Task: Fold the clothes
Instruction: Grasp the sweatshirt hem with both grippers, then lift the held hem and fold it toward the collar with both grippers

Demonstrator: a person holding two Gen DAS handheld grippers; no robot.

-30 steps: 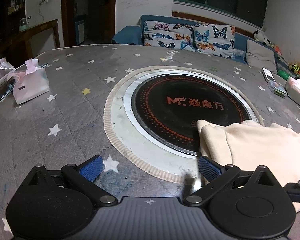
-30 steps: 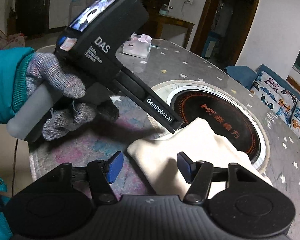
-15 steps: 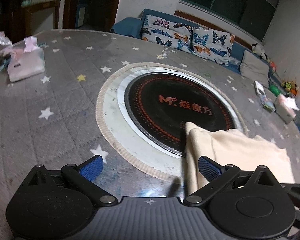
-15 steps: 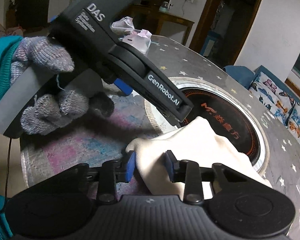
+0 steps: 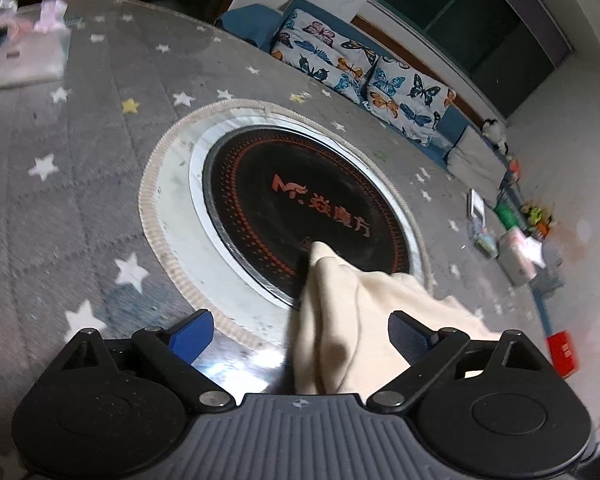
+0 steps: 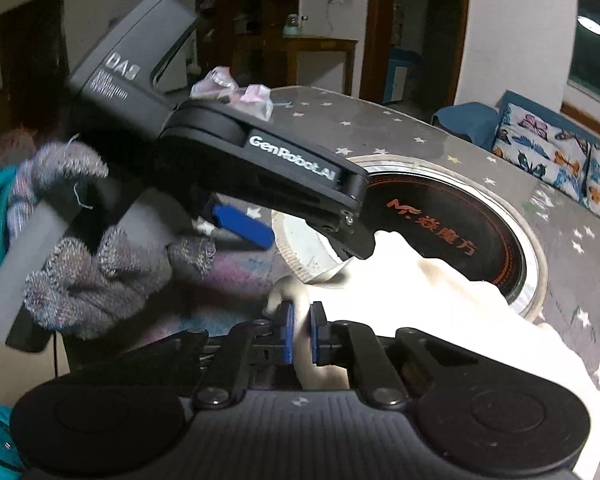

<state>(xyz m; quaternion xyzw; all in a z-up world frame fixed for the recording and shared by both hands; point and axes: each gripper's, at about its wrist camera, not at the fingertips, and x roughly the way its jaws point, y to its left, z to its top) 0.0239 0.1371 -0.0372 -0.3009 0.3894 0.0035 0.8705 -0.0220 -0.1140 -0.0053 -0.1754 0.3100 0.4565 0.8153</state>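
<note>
Grey star-print quilting covers the round worktop (image 5: 60,208), cut away around a black induction hob (image 5: 300,200) at its centre. Cream garment (image 6: 440,312) lies partly over the hob's near rim, bunched, so a fold is apparently being set up. Right hand-held gripper (image 6: 301,334) is pinched narrow on a garment edge, likely to lift it. Left hand-held gripper (image 5: 300,332) stands wide, its 2 fingers straddling the cloth, ready to take a second hold.

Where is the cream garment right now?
The cream garment lies on the star-patterned table, draped over the near edge of the round black cooktop. The right hand-held gripper pinches its near corner, and the left hand-held gripper is open around it.
</note>
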